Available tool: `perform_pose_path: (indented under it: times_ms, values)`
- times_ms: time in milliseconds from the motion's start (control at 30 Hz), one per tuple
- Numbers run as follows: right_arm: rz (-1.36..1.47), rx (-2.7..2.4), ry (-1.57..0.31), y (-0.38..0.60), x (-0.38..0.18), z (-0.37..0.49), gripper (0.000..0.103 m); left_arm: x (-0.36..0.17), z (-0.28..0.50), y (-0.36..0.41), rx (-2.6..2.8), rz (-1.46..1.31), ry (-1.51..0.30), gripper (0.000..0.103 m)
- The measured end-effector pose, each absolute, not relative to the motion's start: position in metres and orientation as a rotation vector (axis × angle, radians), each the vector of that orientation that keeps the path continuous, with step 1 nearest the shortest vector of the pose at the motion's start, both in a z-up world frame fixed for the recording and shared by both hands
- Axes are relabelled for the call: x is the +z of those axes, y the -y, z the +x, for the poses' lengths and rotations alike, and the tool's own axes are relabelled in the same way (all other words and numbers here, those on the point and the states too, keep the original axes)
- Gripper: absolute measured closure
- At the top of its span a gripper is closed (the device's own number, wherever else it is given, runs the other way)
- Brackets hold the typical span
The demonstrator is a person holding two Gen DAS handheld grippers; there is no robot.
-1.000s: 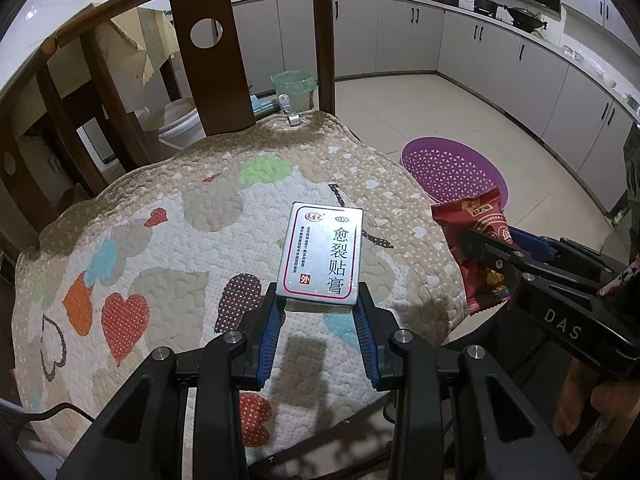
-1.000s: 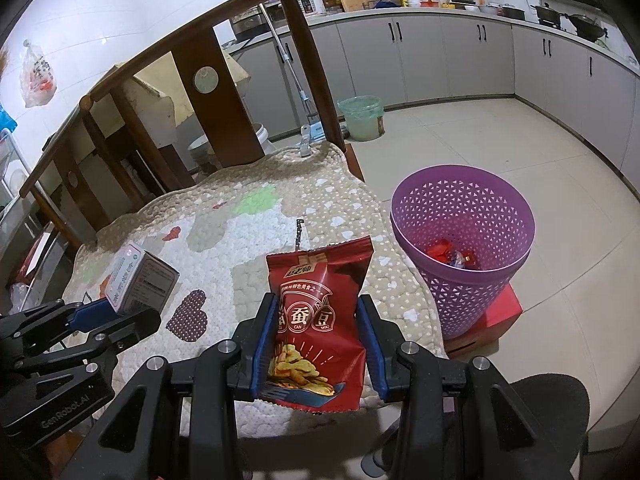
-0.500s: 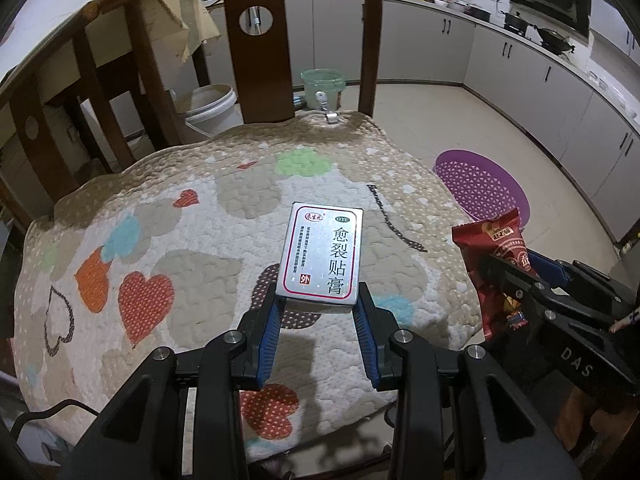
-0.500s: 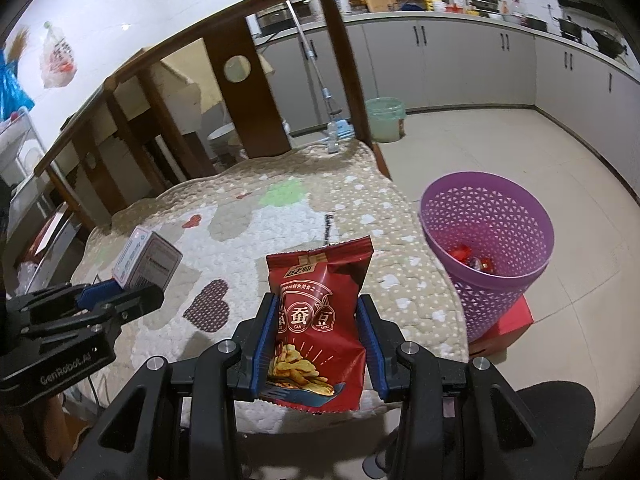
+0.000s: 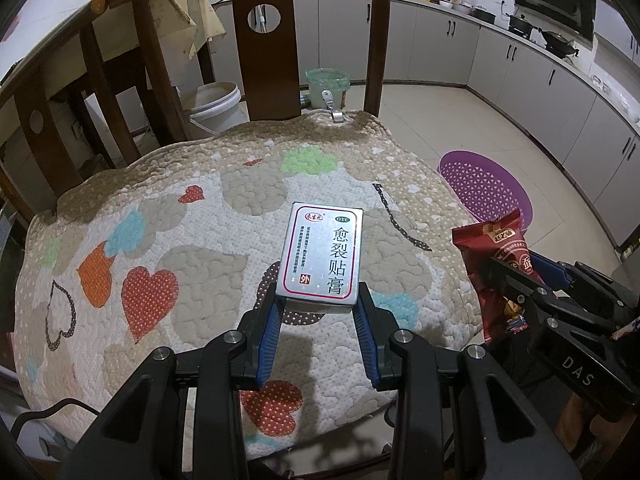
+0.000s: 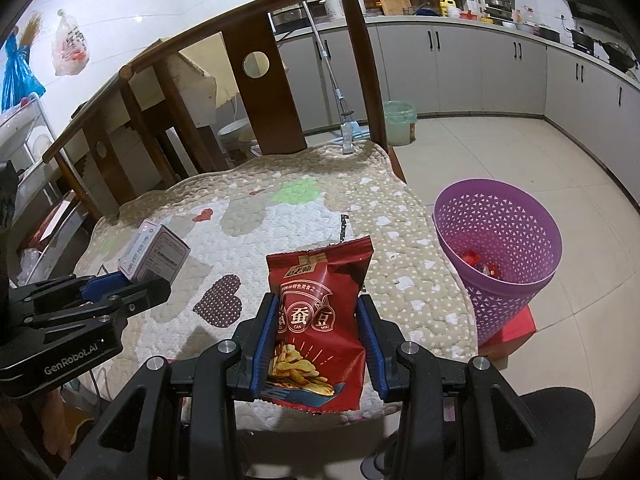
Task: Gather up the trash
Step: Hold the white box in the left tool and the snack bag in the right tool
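My left gripper (image 5: 319, 312) is shut on a silver medicine box (image 5: 322, 256) with red border and Chinese print, held above the quilted chair cushion (image 5: 168, 240). The box also shows in the right wrist view (image 6: 154, 256), at the left. My right gripper (image 6: 319, 320) is shut on a red snack bag (image 6: 318, 316), held over the cushion's front edge; the bag also shows in the left wrist view (image 5: 496, 264). A purple mesh trash basket (image 6: 500, 240) stands on the floor to the right of the chair, with red wrappers inside.
The wooden chair back (image 5: 264, 40) rises behind the cushion. A red box (image 6: 512, 328) sits under the basket. A green bin (image 6: 398, 122), a white bucket (image 5: 212, 104) and a mop (image 6: 340, 120) stand behind the chair. Grey kitchen cabinets (image 6: 480, 72) line the far wall.
Both grippers have drawn back and up from the cushion with their items still held. The view has swung so the chair back sits more central.
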State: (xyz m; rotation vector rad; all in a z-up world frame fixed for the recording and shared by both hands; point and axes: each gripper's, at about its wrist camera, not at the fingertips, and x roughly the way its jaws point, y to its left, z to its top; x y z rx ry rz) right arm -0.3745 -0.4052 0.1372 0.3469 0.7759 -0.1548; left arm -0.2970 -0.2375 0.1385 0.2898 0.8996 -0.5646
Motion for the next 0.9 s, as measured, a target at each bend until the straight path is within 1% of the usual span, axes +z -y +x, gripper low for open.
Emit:
perform_pose_path:
  times_ms: [900]
  values:
    - [0.359,-0.149,-0.788,0.407,0.134,-0.374,0.06,0.128,-0.296,0.246,-0.571,0.313,-0.939,0.069]
